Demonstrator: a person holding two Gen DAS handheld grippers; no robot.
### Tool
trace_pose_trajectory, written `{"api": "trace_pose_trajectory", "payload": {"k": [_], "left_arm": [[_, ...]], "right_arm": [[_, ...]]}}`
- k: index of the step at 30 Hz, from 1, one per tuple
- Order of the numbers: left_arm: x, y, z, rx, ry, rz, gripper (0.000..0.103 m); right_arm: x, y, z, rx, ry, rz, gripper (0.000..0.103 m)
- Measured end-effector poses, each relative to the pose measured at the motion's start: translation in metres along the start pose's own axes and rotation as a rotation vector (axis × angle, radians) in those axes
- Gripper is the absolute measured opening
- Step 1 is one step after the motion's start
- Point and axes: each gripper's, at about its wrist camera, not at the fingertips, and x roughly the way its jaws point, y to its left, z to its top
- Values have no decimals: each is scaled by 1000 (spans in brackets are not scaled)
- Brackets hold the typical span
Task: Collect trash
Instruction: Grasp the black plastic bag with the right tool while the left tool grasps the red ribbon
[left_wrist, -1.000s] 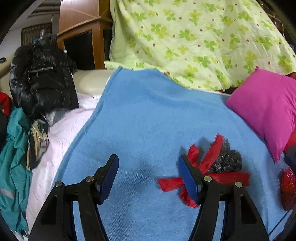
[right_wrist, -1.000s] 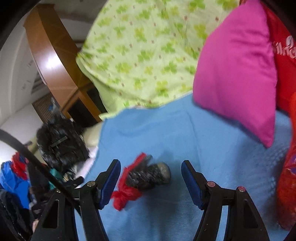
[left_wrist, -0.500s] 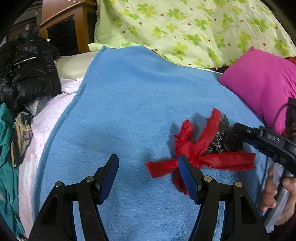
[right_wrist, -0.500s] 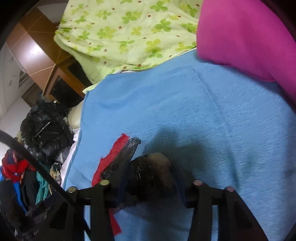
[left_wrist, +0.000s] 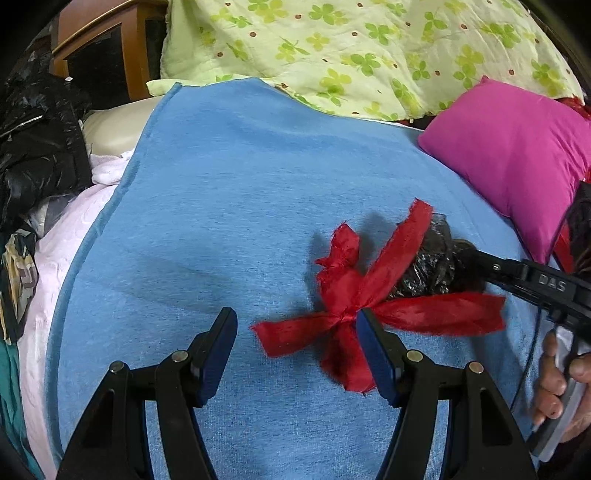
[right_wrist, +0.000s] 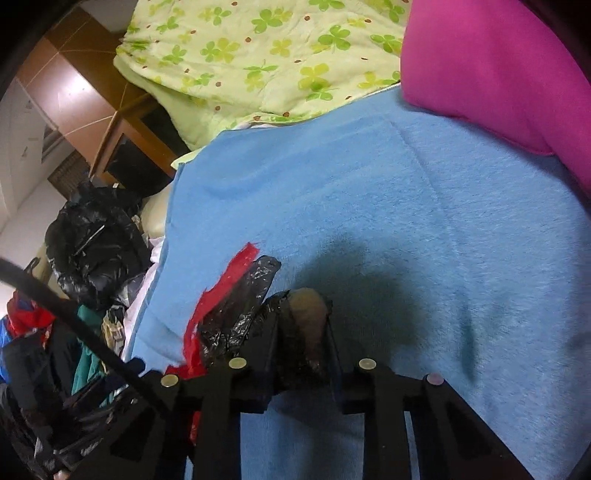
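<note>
Your right gripper (right_wrist: 301, 332) is clamped shut on the black plastic trash bag (right_wrist: 240, 310), its jaws pinching the crumpled bundle where a pale yellowish lump shows through the plastic. The bag rests on the blue blanket (right_wrist: 406, 206), and its loose flap sticks out ahead and to the left of your right fingers, alongside a strip of the red ribbon (right_wrist: 229, 280).

Your left gripper (left_wrist: 295, 350) is wide open and holds nothing. The knot of the red ribbon (left_wrist: 347, 314) lies just ahead of its right finger (left_wrist: 373, 354), with one tail reaching into the gap between the jaws and another running off to the right. The black bag (left_wrist: 432, 266) sits ahead and to the right of your left gripper, where the right tool comes in from the right edge and grips it.

Further ahead lies a green clover-print quilt (left_wrist: 369, 48); a magenta pillow (left_wrist: 517, 147) sits far right, and a black jacket (left_wrist: 37, 147) far left.
</note>
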Motion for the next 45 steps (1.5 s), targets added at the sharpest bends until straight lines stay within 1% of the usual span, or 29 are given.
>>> {"api": "trace_pose_trajectory", "payload": {"k": [4,7,10,11,13,15,16,18,19,21,22,24,25,27,28,32,35,38,42,45], "left_arm": [[4,-5,2,13,8,-15,68],[7,-8,2,26,12,-13,68],[10,-11,3,30,16,-13,68],[11,-12,3,32,18,-14,68],[13,-15,3,37,23,-12,68],[15,-18,3,43,27,-11,68],[17,-21,3,45,30,-11,68],[19,-25,3,50,34,-12,68],[22,-28,2,57,38,-12,68],[25,-30,1,62,46,-12,68],[28,-32,1,64,53,-14,68],[32,-35,1,66,62,-17,68],[34,-36,1,65,66,-19,68],[37,-37,1,62,74,-21,68],[38,-37,1,63,76,-23,68],[39,-37,2,63,74,-37,68],[41,-34,2,44,77,-56,67],[43,-32,1,34,85,-67,62],[50,-31,0,27,90,-63,62],[54,-32,-2,23,95,-55,62]], "right_arm": [[-23,-3,-2,-10,9,-10,23],[-40,-9,-7,-14,38,-27,23],[-52,-19,-18,0,114,-37,23],[-55,-20,-22,-6,150,-41,26],[-60,-20,-30,-41,219,-37,26],[-68,-18,-33,-85,227,-42,26],[-73,-16,-32,-109,212,-48,32],[-82,-14,-29,-133,156,-60,56],[-86,-14,-27,-134,129,-60,71],[-93,-11,-23,-139,63,-47,71],[-95,-9,-21,-143,35,-45,69],[-90,-8,-17,-137,25,-52,60],[-84,-7,-16,-131,40,-52,52],[-73,-4,-17,-138,64,-64,52],[-67,-1,-18,-149,72,-83,52],[-48,5,-23,-181,90,-108,52],[-33,2,-26,-192,119,-131,52],[-27,-1,-27,-193,123,-124,52],[-25,0,-29,-192,126,-123,52],[-25,1,-27,-193,110,-117,52]]}}
